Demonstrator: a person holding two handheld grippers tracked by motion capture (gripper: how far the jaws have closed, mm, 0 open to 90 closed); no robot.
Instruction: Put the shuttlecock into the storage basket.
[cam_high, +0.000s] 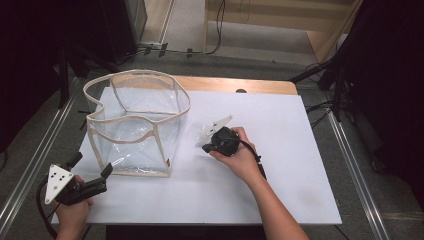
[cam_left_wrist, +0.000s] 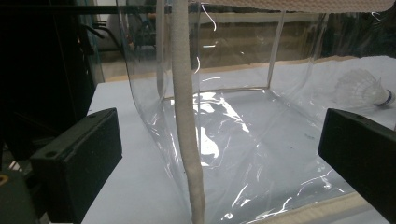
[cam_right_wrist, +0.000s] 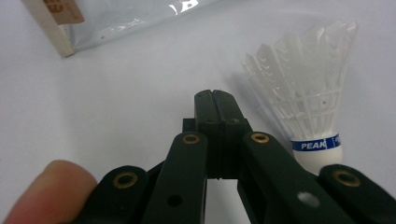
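Note:
A clear plastic bag (cam_high: 135, 125) with beige trim stands open-topped on the white table (cam_high: 280, 150). My left gripper (cam_high: 91, 165) is open at the bag's near left corner. In the left gripper view the bag's beige corner seam (cam_left_wrist: 184, 116) rises between the wide-apart jaws of the left gripper (cam_left_wrist: 219, 126), and no pad touches it. A white feather shuttlecock (cam_high: 206, 132) lies on the table just right of the bag. My right gripper (cam_right_wrist: 215, 100) is shut with nothing between its pads. The shuttlecock (cam_right_wrist: 303, 93), with a blue band on its cork, lies close beside it on the right.
A wooden strip (cam_high: 240, 85) runs along the table's far edge. Dark stands and cables (cam_high: 330, 75) sit on the floor beyond the table. Through the bag's clear wall, the left gripper view picks up the shuttlecock (cam_left_wrist: 362, 88).

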